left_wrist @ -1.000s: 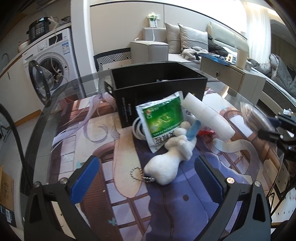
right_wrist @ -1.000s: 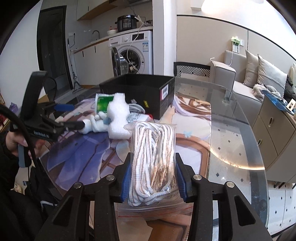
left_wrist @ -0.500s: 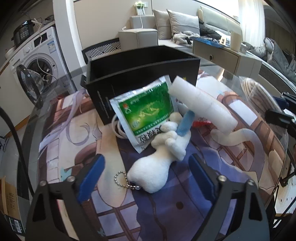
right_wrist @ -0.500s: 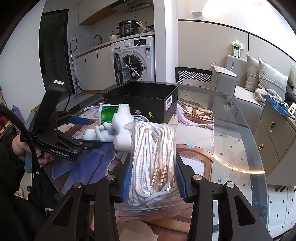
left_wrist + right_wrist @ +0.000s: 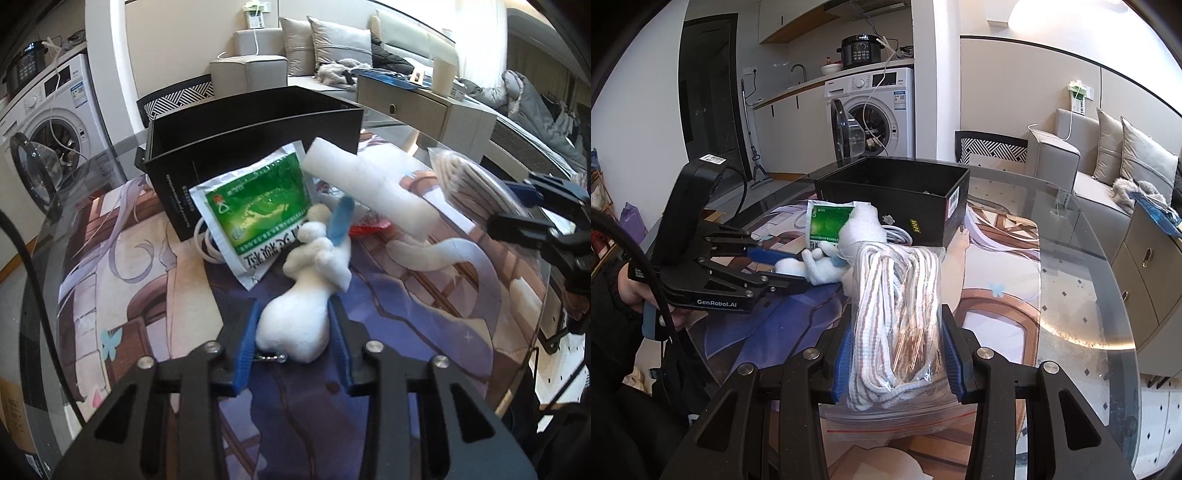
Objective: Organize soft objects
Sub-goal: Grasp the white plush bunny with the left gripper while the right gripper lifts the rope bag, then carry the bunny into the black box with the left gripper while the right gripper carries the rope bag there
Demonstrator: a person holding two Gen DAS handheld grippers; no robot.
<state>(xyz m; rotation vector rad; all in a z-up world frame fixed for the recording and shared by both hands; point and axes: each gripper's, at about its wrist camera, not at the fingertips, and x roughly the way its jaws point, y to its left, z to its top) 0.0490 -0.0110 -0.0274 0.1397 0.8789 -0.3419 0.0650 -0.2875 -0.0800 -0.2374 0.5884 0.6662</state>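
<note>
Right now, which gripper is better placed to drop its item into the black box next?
Right. The right gripper already clamps the bagged rope, pointing at the black box. The left gripper is only closing on the white plush toy.

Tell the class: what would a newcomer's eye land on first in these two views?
Likely the white plush toy lying on the printed table mat, with the left gripper closing its blue pads around it. Next, the clear plastic bag of striped white rope clamped in the right gripper. Behind both stands the open black box.
</note>
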